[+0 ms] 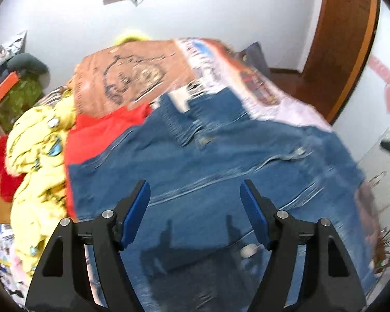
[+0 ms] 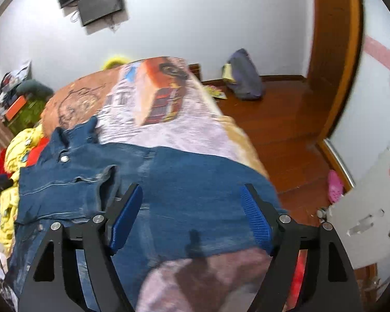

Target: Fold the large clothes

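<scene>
Bed (image 2: pixel 236 130): covered by a printed blanket (image 2: pixel 153 96) (brown, pale and orange motifs). Lying on it: blue denim garment (image 2: pixel 184 182), spread across the near part; yellow patterned cloth (image 1: pixel 36 156) heaped at left edge; red fabric (image 1: pixel 93 135), apparently tucked partly beneath the denim.

**Bedroom with white walls and wood floor**

A dark screen (image 2: pixel 91 0) is hanging on the white wall (image 2: pixel 195 26). Glossy wood floor (image 2: pixel 286 119) is reflecting light beside a bed (image 2: pixel 195 130). A wooden door frame (image 2: pixel 335 52) is standing right.
</scene>
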Available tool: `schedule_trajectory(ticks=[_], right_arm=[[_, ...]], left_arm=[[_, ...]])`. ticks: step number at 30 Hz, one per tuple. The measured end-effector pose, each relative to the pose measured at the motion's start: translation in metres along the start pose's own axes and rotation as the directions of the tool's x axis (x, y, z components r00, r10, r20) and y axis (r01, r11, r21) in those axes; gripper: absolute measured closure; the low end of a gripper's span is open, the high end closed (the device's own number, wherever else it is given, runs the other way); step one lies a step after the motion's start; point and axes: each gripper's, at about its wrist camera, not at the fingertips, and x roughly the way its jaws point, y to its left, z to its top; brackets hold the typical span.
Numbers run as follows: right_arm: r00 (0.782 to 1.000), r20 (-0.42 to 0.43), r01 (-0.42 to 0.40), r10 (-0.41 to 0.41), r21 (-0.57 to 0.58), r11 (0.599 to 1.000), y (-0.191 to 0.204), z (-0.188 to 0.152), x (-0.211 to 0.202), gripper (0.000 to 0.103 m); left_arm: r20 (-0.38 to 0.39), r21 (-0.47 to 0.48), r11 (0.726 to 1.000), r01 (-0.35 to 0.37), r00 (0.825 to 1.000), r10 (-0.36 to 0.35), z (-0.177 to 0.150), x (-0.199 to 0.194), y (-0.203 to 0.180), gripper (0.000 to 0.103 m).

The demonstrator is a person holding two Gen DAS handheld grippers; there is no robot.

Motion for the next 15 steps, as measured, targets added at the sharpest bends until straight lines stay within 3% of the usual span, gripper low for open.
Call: schedule_trajectory(ticks=[4,10,15], right_arm=[[0.997,-0.072,-0.001,0.009,0.109,0.994,-0.034,-0.018,0.015,0.028],[0.974,-0.213,-0.011,0.080,0.310,0.951,-0.078,-0.058,0.059,0.028],[0.955,-0.223,-0.068,0.197,0.481,0.874,-0.106,-0.072,0.086,0.028]], left_arm=[[-0.009,0.009,1.000,0.025,1.000,-0.025,0.009,0.009,-0.025,0.030],[-0.093,0.027,0.998,0.050,0.995,-0.047,0.000,0.041,-0.053,0.030],[-0.142,0.038,0.998,0.043,0.989,-0.037,-0.013,0.054,-0.060,0.030]])
